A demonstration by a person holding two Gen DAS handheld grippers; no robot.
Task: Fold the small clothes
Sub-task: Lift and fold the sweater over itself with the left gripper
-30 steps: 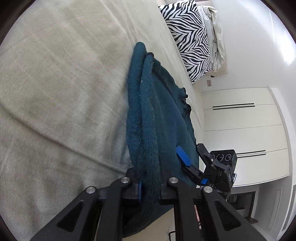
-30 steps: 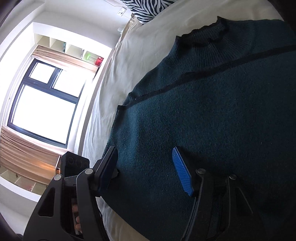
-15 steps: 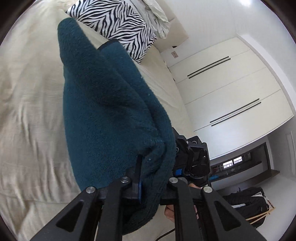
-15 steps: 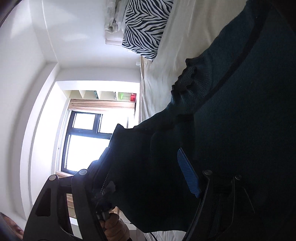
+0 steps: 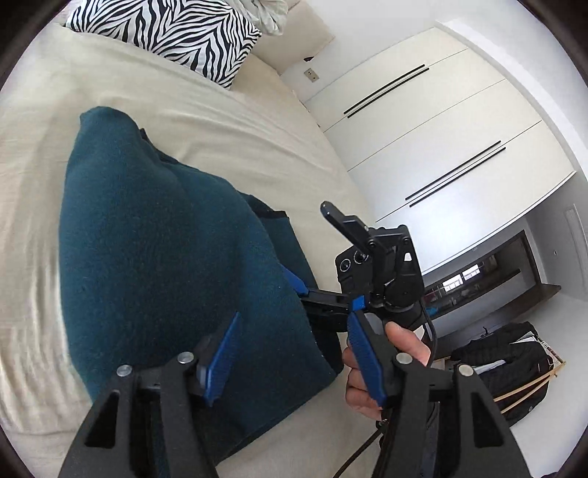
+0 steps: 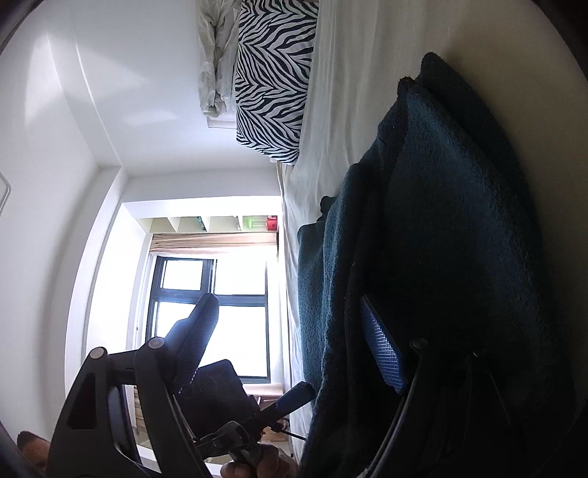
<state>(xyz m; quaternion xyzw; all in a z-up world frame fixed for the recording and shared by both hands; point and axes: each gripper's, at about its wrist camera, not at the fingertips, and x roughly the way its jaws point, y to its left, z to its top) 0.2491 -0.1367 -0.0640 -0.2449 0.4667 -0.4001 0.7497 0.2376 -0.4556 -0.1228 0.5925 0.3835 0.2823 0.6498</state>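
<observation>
Teal knit, thick and fuzzy: the sweater (image 5: 161, 264) lying doubled over on the beige bed cover (image 5: 228, 121), filling the left and centre of the left wrist view, one rounded folded corner pointing to the upper left, the lower edge near the mattress edge at the bottom. Zebra pillow (image 5: 172, 33) far off at the top. In the right wrist view, the same sweater (image 6: 441, 239) stacked in layers along the right side of the frame.

Left gripper (image 5: 294, 364): jaws just opened, now standing moderately wide, nothing pinched; fabric behind the blue pads, not between them. Right gripper (image 5: 308, 253), seen centre-right of that view with a hand (image 5: 389, 364) on its handle: spread wide, jaws just opened further, one finger up in the air, the other at the sweater's right edge with no cloth clamped.

Judged as the release after folding one half across. To finish it well: withdraw both tools low and straight, without snagging the loose knit; check edges for alignment; smooth the bulge near the top; then regrip at two corners of one short end for the next fold. Risk, probably: thick layers sliding apart if dragged.
</observation>
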